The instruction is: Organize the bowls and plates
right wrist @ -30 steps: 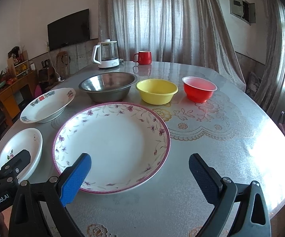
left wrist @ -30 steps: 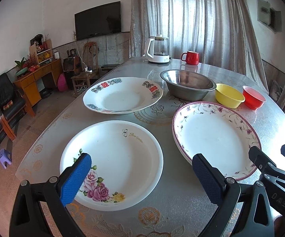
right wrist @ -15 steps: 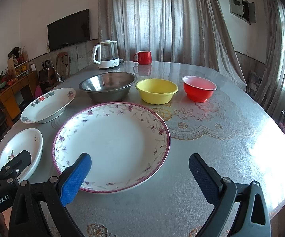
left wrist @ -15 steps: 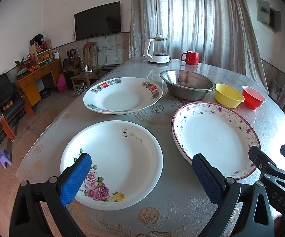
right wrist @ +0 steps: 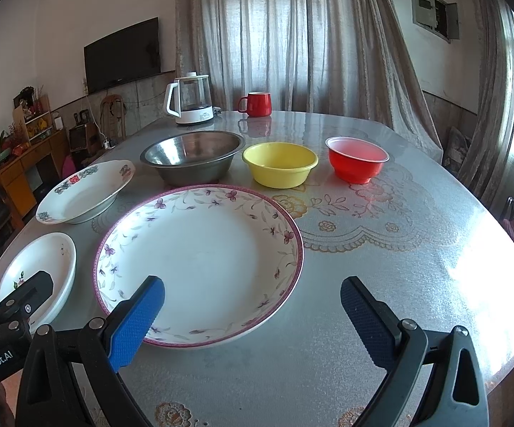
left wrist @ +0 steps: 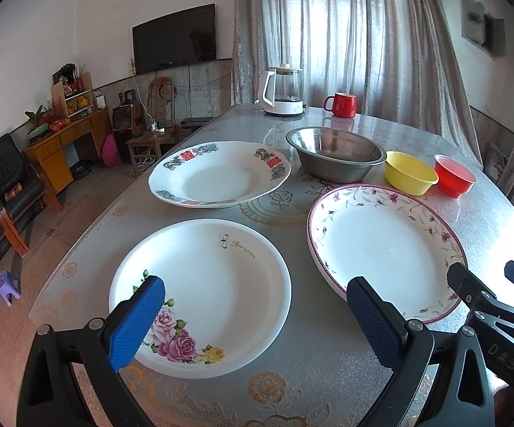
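Note:
My left gripper (left wrist: 257, 315) is open and empty, above the near edge of a white plate with pink roses (left wrist: 207, 284). My right gripper (right wrist: 253, 315) is open and empty, at the near rim of a large plate with a purple floral border (right wrist: 200, 259), which also shows in the left wrist view (left wrist: 385, 245). Farther back lie a white plate with red and blue marks (left wrist: 217, 174), a steel bowl (right wrist: 192, 156), a yellow bowl (right wrist: 280, 163) and a red bowl (right wrist: 358, 158). The rose plate shows at the left of the right wrist view (right wrist: 43, 267).
A glass-topped table (right wrist: 381, 267) carries everything. A white kettle (right wrist: 189, 99) and a red mug (right wrist: 257, 103) stand at its far end by the curtains. Chairs and a wooden cabinet (left wrist: 61, 149) stand on the floor to the left. The table edge curves close on the right.

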Motion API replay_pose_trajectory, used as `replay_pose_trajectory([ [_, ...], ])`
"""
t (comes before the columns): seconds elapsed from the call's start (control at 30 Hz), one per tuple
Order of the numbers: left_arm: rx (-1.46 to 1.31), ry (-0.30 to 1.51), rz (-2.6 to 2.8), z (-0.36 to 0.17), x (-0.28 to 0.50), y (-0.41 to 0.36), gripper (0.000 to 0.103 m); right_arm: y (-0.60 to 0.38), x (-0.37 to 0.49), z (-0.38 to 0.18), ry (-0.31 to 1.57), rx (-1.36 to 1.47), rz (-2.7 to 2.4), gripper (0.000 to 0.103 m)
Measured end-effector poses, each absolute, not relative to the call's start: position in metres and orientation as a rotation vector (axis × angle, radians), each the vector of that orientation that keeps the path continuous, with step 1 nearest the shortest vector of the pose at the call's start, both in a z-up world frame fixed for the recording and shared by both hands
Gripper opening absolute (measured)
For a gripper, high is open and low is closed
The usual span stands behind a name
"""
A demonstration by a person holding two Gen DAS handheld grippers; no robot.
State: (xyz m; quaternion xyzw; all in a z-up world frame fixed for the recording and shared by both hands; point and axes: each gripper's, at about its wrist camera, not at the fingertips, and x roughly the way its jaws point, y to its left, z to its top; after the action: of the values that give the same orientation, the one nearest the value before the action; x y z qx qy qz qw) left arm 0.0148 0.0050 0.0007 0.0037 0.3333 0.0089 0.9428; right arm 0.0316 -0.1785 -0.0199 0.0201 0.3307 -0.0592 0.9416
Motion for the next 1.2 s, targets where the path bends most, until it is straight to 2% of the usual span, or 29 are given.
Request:
replay_pose_trajectory([
  [0.67, 0.034, 0.696, -0.034, 0.000, 0.025, -0.008, 0.103, -0.195, 0.036, -0.022, 0.683, 0.080, -0.109, 0.101],
  [1.03, -0.046, 0.784, -0.255, 0.004, 0.053, -0.018, 0.103, -0.232, 0.044, -0.027, 0.719, 0.195, -0.097, 0.101],
  [1.1, -0.035, 0.810, -0.298, 0.003, 0.063, -0.024, 0.103, -0.239, 0.048, -0.029, 0.736, 0.215, -0.086, 0.096],
  [1.2, -0.034, 0.856, -0.355, 0.001, 0.078, -0.029, 0.103, -0.248, 0.059, -0.034, 0.774, 0.248, -0.045, 0.079],
])
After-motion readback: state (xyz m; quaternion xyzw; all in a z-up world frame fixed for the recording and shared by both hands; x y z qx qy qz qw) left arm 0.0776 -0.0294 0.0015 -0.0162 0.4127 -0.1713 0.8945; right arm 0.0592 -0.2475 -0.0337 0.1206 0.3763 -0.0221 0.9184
